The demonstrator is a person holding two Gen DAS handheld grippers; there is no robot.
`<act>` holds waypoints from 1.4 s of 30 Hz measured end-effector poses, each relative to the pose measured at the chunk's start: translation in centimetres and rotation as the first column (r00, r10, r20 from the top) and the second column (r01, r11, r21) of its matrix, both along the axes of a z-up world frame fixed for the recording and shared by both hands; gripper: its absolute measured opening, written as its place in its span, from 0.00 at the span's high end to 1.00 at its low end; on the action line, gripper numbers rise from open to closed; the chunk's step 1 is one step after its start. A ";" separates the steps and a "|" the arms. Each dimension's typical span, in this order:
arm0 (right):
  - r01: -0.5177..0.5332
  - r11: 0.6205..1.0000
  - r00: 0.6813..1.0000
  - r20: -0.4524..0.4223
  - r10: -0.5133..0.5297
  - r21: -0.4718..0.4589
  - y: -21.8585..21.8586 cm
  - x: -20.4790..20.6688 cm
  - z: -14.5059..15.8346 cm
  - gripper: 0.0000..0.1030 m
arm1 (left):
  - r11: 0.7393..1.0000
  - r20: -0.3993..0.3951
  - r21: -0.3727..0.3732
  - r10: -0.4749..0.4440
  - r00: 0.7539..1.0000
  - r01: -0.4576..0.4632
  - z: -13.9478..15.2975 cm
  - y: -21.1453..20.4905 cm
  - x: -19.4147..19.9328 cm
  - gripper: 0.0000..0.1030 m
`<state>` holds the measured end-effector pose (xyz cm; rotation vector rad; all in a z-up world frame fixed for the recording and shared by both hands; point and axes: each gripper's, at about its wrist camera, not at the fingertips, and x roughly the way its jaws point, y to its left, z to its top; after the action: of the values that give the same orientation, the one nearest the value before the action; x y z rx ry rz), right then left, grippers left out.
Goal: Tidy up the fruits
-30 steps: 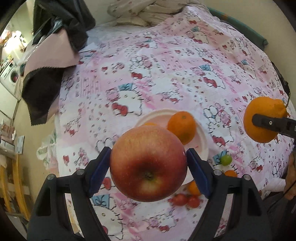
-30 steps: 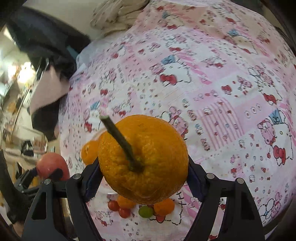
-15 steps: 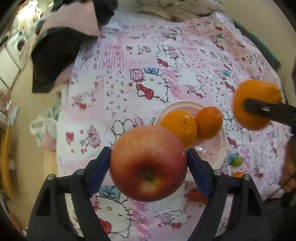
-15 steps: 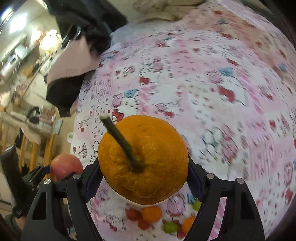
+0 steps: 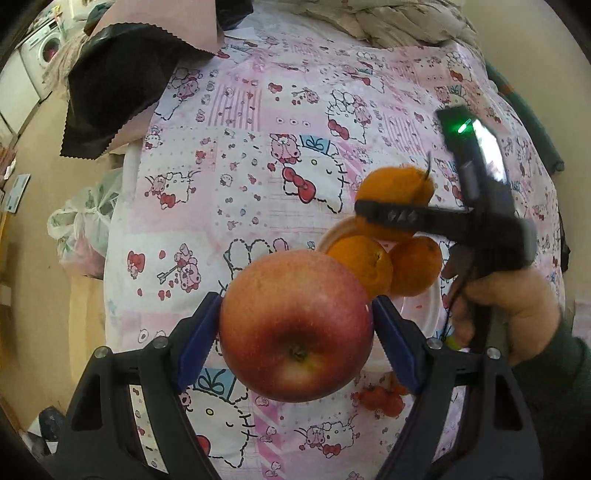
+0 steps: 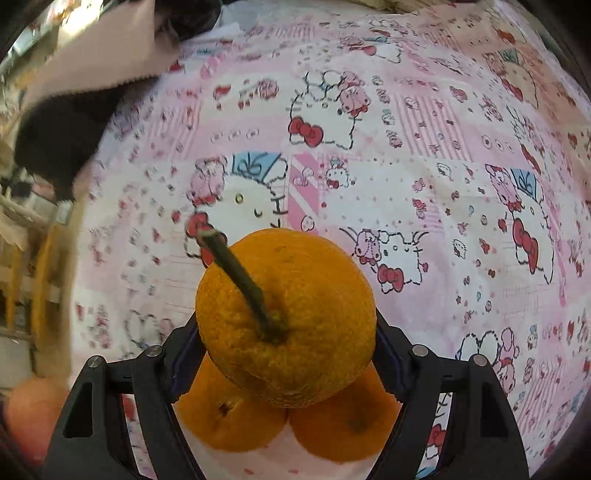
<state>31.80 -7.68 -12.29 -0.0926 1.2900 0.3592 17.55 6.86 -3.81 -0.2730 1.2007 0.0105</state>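
My left gripper (image 5: 297, 332) is shut on a red apple (image 5: 295, 334), held above the pink patterned cloth just left of a white plate (image 5: 424, 310). Two oranges (image 5: 364, 264) (image 5: 417, 267) lie on that plate. My right gripper (image 6: 286, 338) is shut on a large bumpy orange with a stem (image 6: 286, 321). In the left wrist view that orange (image 5: 397, 186) hangs over the plate's far side. From the right wrist view the two plate oranges (image 6: 229, 410) (image 6: 347, 424) sit directly beneath it.
Small red tomatoes (image 5: 382, 400) and a green one (image 5: 452, 341) lie on the cloth by the plate. A black and pink cloth (image 5: 122, 85) hangs at the far left corner, crumpled beige fabric (image 5: 399, 26) at the far edge. A hand (image 5: 506, 306) grips the right tool.
The right gripper has swung its big orange in from the right to above the plate. The left gripper with the apple has shifted, and both views have rolled.
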 end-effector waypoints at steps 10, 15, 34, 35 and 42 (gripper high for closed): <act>0.072 0.994 0.997 0.005 -0.073 0.088 -1.7 -0.4 -0.3 0.18 | 1.000 0.016 -0.014 0.007 1.000 -0.007 0.7 -0.1 -0.2 0.23; 0.075 0.990 0.997 -0.016 -0.074 0.120 -2.0 -0.2 -0.5 0.16 | 1.000 0.021 0.004 0.020 1.000 -0.020 0.6 0.1 -0.1 0.23; 0.074 0.989 0.996 0.045 -0.081 0.125 -2.8 0.1 2.6 0.14 | 1.000 0.027 0.003 0.023 0.999 -0.023 0.7 0.3 0.0 0.28; 0.075 0.989 0.995 0.054 -0.082 0.128 -3.0 0.0 2.9 0.14 | 1.000 0.031 0.003 0.020 0.999 -0.021 0.8 0.2 0.0 0.34; 0.102 0.982 0.992 0.062 -0.113 0.158 -4.6 -0.7 4.0 0.14 | 0.999 0.071 -0.012 0.032 0.997 -0.031 0.8 1.2 0.8 0.90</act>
<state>31.08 -12.32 -8.28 0.0946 1.1877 0.3585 18.40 8.07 -2.98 -0.2996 1.1259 0.0216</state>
